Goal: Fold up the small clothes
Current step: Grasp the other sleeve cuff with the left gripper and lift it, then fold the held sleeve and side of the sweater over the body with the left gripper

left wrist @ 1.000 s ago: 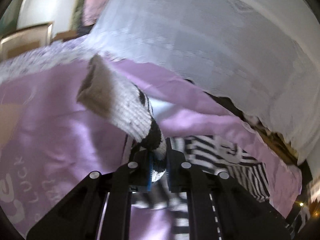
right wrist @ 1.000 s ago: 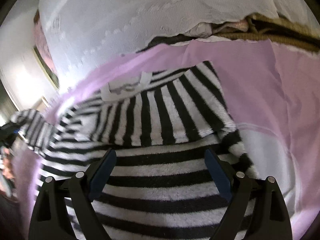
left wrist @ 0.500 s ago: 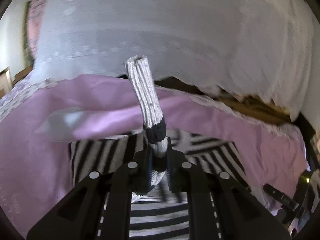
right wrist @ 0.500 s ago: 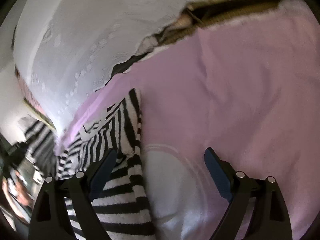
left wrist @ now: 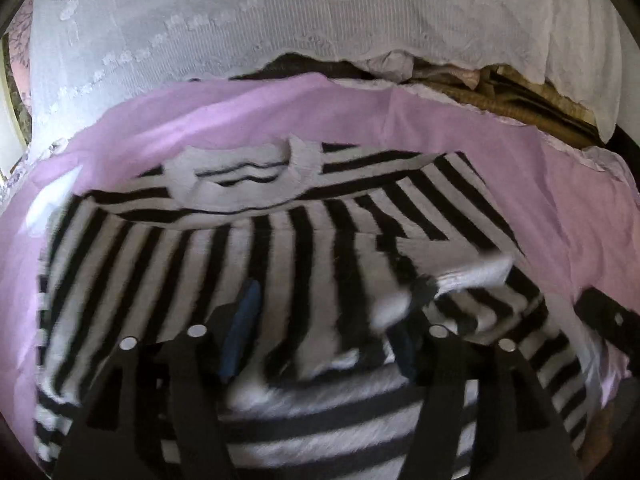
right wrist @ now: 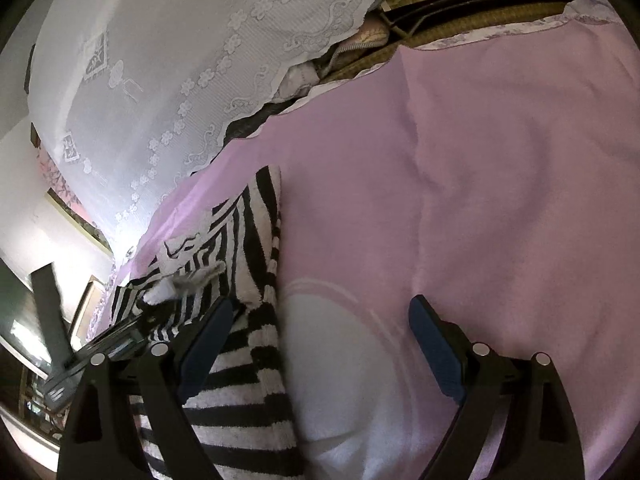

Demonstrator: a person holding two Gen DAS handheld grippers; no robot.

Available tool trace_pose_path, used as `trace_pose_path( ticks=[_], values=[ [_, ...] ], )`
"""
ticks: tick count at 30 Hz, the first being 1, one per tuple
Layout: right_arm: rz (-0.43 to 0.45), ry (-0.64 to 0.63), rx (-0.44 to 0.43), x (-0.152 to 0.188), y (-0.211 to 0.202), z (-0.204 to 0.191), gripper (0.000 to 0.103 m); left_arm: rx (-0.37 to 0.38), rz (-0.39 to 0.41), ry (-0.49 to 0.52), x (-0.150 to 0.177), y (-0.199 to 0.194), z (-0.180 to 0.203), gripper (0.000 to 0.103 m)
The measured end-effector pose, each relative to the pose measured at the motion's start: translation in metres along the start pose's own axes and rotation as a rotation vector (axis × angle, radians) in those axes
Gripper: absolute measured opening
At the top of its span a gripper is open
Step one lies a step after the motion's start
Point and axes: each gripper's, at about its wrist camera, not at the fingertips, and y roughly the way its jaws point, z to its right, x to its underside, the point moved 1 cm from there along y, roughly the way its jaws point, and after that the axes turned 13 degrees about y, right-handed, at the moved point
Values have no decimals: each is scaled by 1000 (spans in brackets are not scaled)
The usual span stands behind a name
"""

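Striped sweater [left wrist: 256, 264] flat on pink sheet [left wrist: 500, 168], sleeve cuff [left wrist: 460, 268] crosswise on the body. Left gripper [left wrist: 324, 336] directly over it, jaws opening, cuff dropped. Right gripper [right wrist: 320, 328] spread, empty, beside sweater's right edge

A pink blanket [left wrist: 500, 168] covered the surface, creased along a vertical fold and bearing a pale round printed patch [right wrist: 332, 364]; behind it hung a white lace curtain [left wrist: 240, 32] patterned with small flowers and squares, its scalloped hem lifted over the far edge; beneath that hem lay a jumble of brown woven material [right wrist: 460, 12] and a crumpled pale cloth [left wrist: 390, 66]; at the left of the right wrist view, a framed picture [right wrist: 94, 308] leaned against a white wall [right wrist: 16, 184], with dim, indistinct clutter below it.
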Motion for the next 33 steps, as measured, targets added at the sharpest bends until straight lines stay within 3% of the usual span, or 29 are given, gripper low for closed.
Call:
trace_pose_path(
  ticks=[2,5,8,11,13,17,19,24,26,28,33],
  values=[
    [3,5,-8,-1,-1,0,90,-35,37,16,4,-18,-10,83],
    [21,40,-50,-4,-10,-1,86,-146,95,64,15,-47,-37,90],
    [-14,67,-167,-3,-21,-17,80,-243,89,75,26,-58,-68,91],
    [-110,71,-256,6,-15,-42,80,-235,48,31,35,-53,-99,92],
    [-146,82,-268,11,-7,-57,80,-240,10,-4,42,-43,-116,92],
    [-171,86,-218,10,21,-85,79,-251,-90,-56,58,-11,-135,93],
    [-178,90,-165,7,43,-91,75,-198,-120,-115,67,-1,-145,94],
    [-226,55,-48,12,88,-96,42,-151,-112,-225,72,-3,-164,96],
    [-226,-14,0,17,97,-106,39,-149,-110,-224,72,-4,-166,96],
    [-191,-107,56,18,98,-120,16,-158,-114,-208,72,-3,-165,96],
    [-66,-201,2,-2,79,-149,7,-231,-94,-223,67,-11,-167,96]
  ],
)
